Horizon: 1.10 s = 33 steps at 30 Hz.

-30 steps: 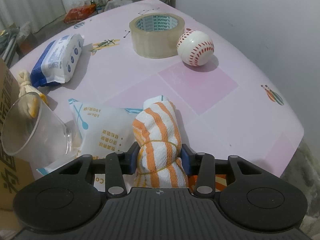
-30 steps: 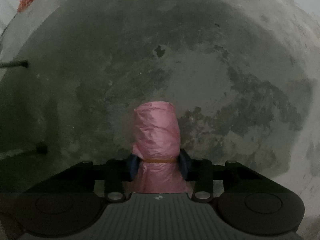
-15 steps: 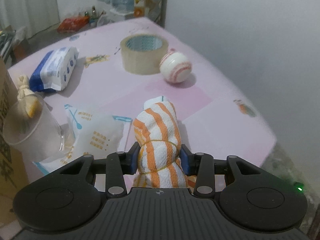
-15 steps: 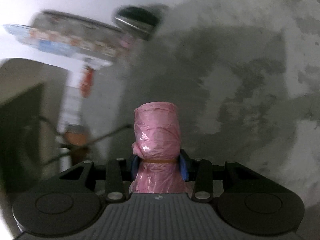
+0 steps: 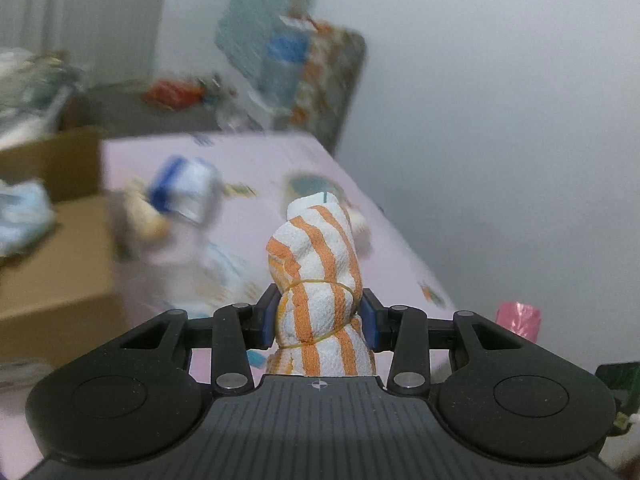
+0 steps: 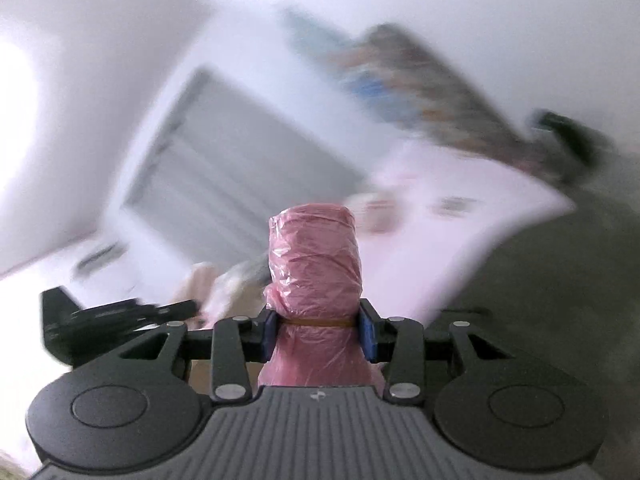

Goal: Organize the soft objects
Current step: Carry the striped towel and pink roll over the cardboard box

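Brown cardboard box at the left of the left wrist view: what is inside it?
The brown cardboard box stands open, with a blurred pale blue and white soft bundle showing over its rim at the far left. Anything deeper is hidden by the box wall.

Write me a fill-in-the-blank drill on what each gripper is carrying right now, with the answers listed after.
1. The left gripper is shut on a rolled towel striped white and ____.
2. The right gripper is shut on a bundle of ____ plastic.
3. A thin ____ band circles each roll near the pads.
4. Left of the pink table stands a brown ____ box.

Answers: orange; pink; rubber; cardboard
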Each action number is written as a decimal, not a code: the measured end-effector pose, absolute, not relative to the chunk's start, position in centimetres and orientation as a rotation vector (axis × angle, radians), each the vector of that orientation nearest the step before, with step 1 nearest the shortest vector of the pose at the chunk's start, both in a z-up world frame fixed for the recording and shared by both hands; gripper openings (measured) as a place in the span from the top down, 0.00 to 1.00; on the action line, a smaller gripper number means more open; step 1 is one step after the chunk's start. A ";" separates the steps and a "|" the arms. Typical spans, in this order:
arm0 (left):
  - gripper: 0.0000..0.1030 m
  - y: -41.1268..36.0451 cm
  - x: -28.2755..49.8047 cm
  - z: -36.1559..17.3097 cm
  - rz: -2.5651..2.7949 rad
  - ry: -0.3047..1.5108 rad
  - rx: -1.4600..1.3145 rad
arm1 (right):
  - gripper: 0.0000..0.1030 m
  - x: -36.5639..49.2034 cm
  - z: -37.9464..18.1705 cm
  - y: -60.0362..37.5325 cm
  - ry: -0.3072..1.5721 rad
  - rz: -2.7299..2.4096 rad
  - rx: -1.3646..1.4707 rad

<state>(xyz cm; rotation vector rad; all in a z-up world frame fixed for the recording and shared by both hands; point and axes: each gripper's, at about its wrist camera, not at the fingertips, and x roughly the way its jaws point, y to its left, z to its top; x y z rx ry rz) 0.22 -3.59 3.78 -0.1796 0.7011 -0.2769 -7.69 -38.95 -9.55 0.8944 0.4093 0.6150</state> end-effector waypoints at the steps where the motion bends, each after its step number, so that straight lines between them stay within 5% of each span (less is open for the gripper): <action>1: 0.62 -2.7 -0.5 4.5 -0.257 0.674 -0.195 | 0.41 -6.6 -8.0 -37.8 0.406 0.669 0.873; 14: 0.62 10.8 3.2 9.8 0.083 0.547 -0.328 | 0.41 13.3 6.1 -14.6 0.634 1.128 0.708; 23: 0.61 18.9 15.0 5.4 0.231 0.733 -0.444 | 0.41 24.9 6.3 1.7 0.933 0.927 0.372; 33: 0.61 24.5 18.7 0.9 0.316 0.855 -0.626 | 0.41 26.4 5.5 8.6 1.001 0.801 0.147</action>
